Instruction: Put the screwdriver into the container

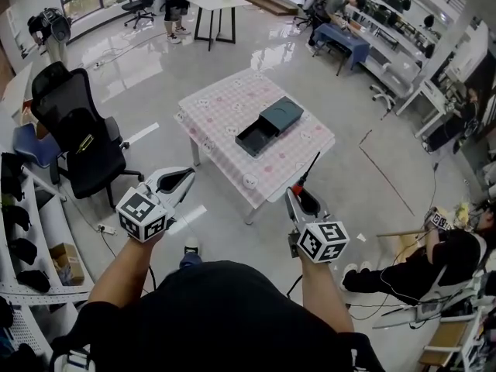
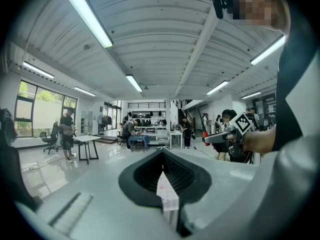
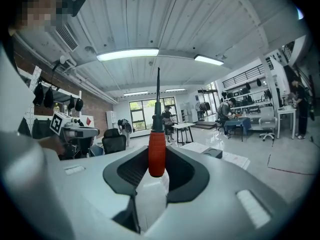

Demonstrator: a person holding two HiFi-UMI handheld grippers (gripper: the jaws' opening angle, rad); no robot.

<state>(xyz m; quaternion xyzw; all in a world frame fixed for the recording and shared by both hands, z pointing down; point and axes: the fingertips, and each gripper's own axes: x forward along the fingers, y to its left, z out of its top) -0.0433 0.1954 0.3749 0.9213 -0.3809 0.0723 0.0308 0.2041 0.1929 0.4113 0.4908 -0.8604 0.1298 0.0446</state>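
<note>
open container, screwdriver in right gripper

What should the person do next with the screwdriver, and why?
Probably carry the right gripper forward over the table, towards the container. The screwdriver is clamped in its jaws by the red handle, so nothing needs grasping. The gripper hangs short of the table's near edge, though, while the container lies open near the middle. The left gripper is shut on nothing.

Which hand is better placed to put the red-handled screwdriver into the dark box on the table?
Right: the right gripper holds the red-handled screwdriver in its jaws; the left gripper is shut and empty.
</note>
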